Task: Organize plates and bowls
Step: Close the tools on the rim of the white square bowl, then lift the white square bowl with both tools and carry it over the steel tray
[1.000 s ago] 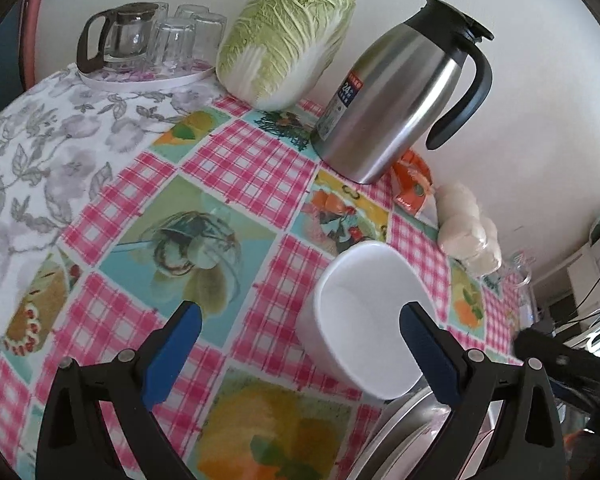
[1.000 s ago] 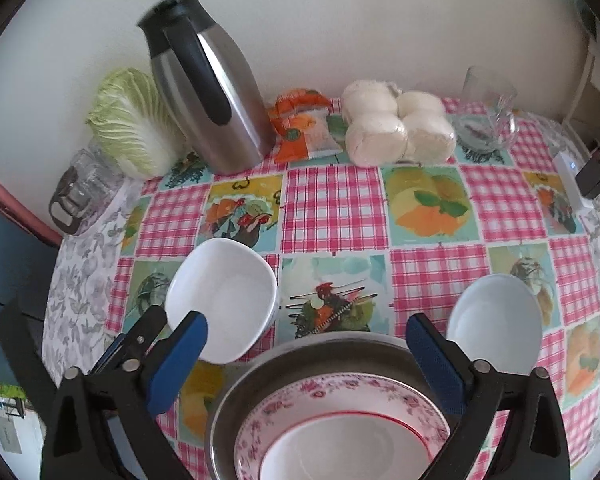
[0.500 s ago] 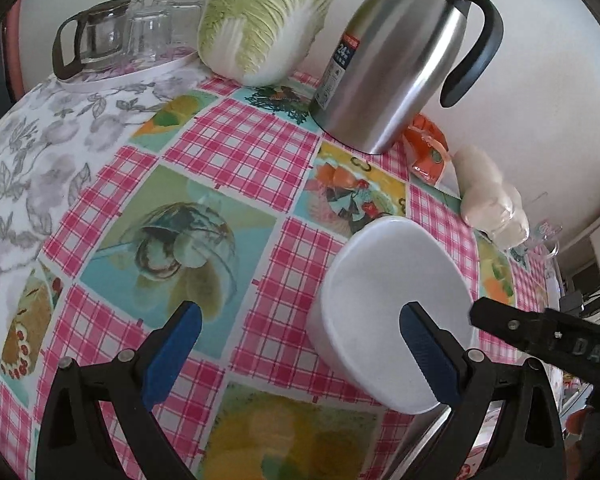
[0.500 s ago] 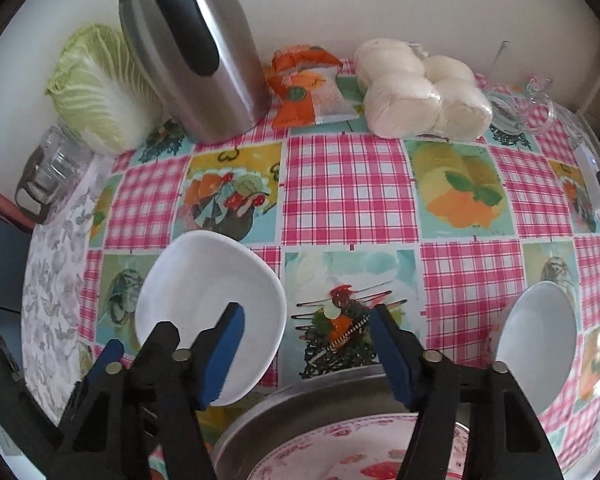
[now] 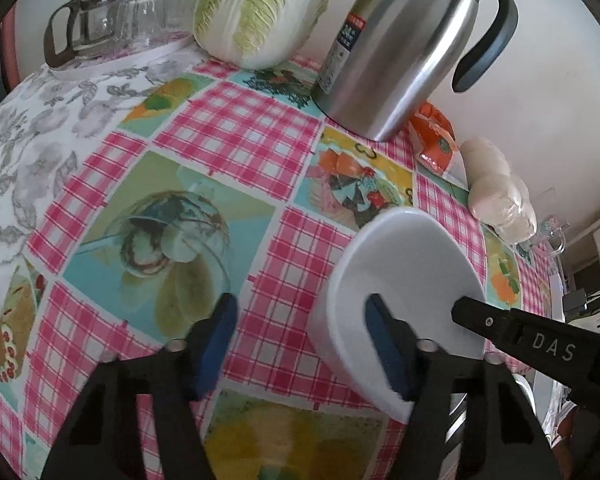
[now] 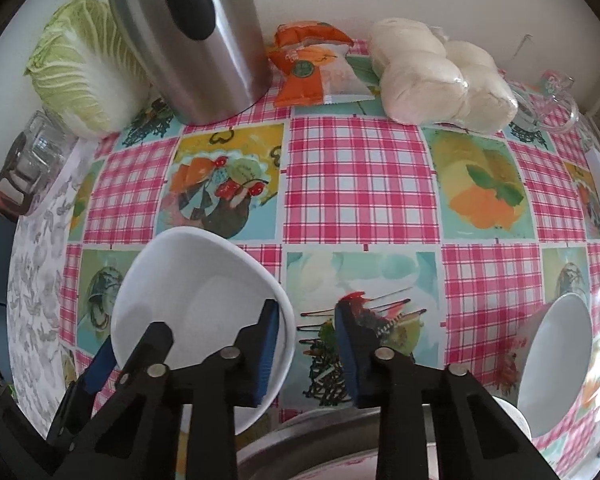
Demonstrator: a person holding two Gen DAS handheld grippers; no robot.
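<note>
Closing from both sides, the two tools work at the same white bowl (image 5: 408, 280), which sits on the checked cloth of the worktop (image 5: 236, 136) toward its near edge. The left tool (image 5: 298, 344) straddles the bowl's near-left rim: one blue pad is inside the bowl and the other outside over the cloth, its jaws still narrowing and the pads not yet pressing on the wall. The right tool (image 6: 306, 354) straddles the bowl's rim on the other side, one blue pad inside, the other outside above the cloth; its jaws are also narrowing, with a gap still showing between the outer pad and the rim. In the left wrist view the black finger of the right tool reaches in over the bowl's far-right rim. A second white bowl (image 6: 556, 364) lies tilted near the right edge of the worktop, well apart from the first. A metal basin (image 6: 320, 436) shows at the near edge, just beside the first bowl. Along the far edge stand a steel jug (image 5: 400, 48), a cabbage (image 5: 260, 8), an orange packet (image 6: 312, 68) and bagged buns (image 6: 440, 80).
</note>
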